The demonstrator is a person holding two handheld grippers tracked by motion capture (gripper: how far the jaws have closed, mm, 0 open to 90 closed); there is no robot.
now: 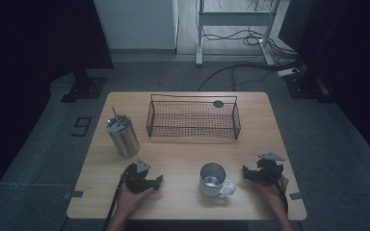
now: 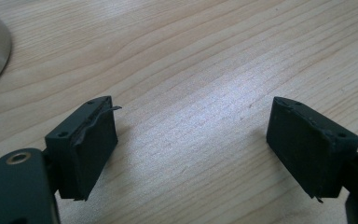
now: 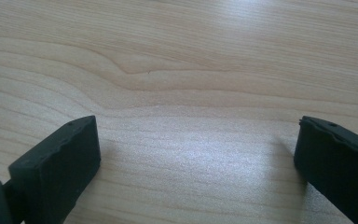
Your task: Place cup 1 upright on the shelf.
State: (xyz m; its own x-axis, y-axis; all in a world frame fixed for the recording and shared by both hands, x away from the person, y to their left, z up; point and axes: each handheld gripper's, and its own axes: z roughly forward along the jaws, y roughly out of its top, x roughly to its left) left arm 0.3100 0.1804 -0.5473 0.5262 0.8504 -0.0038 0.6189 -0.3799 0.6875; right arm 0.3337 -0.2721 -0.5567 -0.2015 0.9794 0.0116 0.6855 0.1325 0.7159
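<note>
While both grippers rest low on the near part of a light wooden table (image 1: 183,154), a steel mug (image 1: 213,179) stands upright between them, its mouth facing up and its white handle pointing toward the person's right and the near edge. Nothing solid can be made out inside the mug, though its shiny bottom makes that hard to judge.

To its left, the left gripper (image 1: 158,180) lies in the person's left hand (image 1: 134,197), jaws spread wide with bare wood between them; its own camera shows the left gripper (image 2: 191,140) jaws well apart over the grain, a curved steel wall at the upper left corner. To the mug's right, the right gripper (image 1: 245,172) sits in the right hand (image 1: 270,190), pointing toward the mug, its jaws likewise released; the right gripper (image 3: 198,154) view shows empty tabletop between the two black pads.

Farther back, at the left, a tall steel tumbler (image 1: 123,135) stands upright with a straw (image 1: 116,116) rising from its lid. Across the far middle of the table, a black wire basket (image 1: 193,119) runs lengthwise left to right; a small dark round thing (image 1: 218,103) shows at its far right rim, though whether it lies inside the basket cannot be told.
</note>
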